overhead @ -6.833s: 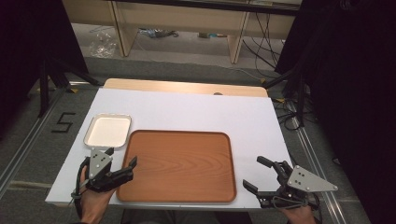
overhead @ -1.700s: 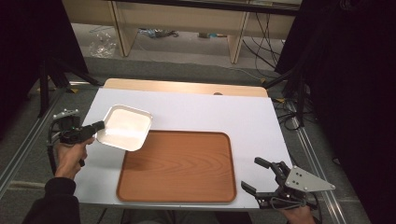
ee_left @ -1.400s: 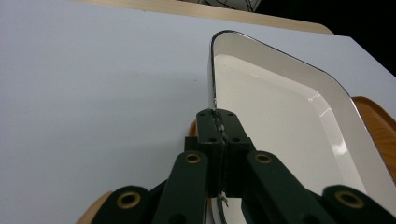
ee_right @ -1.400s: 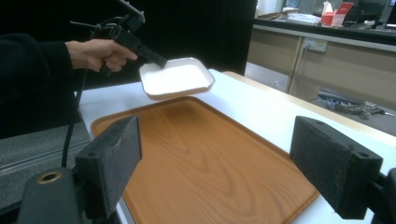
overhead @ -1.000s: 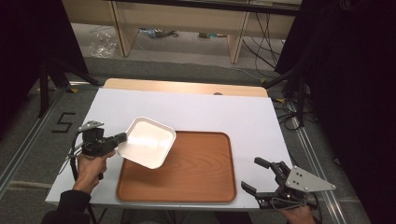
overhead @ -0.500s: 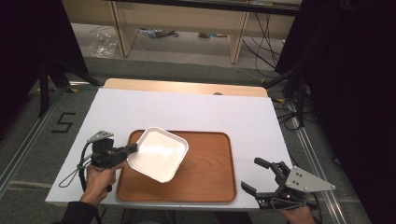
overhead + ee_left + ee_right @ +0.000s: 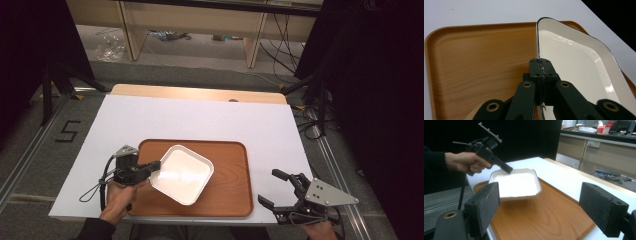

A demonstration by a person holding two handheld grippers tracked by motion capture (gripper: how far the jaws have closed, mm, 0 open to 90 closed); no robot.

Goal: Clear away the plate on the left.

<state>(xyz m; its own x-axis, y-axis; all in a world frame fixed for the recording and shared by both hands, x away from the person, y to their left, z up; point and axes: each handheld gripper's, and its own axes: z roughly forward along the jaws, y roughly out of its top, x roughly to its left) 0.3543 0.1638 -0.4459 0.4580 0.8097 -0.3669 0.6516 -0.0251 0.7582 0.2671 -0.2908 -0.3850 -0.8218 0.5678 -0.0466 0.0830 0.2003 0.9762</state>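
White dish (image 7: pixel 181 174) in left claw (image 7: pixel 156 164)

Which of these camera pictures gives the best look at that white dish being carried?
The high view: the whole white dish shows from above, over the wooden tray, its rim pinched by the left hand-held gripper. The right gripper view shows it side-on, lifted off the tray. The left gripper view shows the pinched rim close up.

A black "5" (image 7: pixel 68 131) on the floor left of the table (image 7: pixel 210 117)
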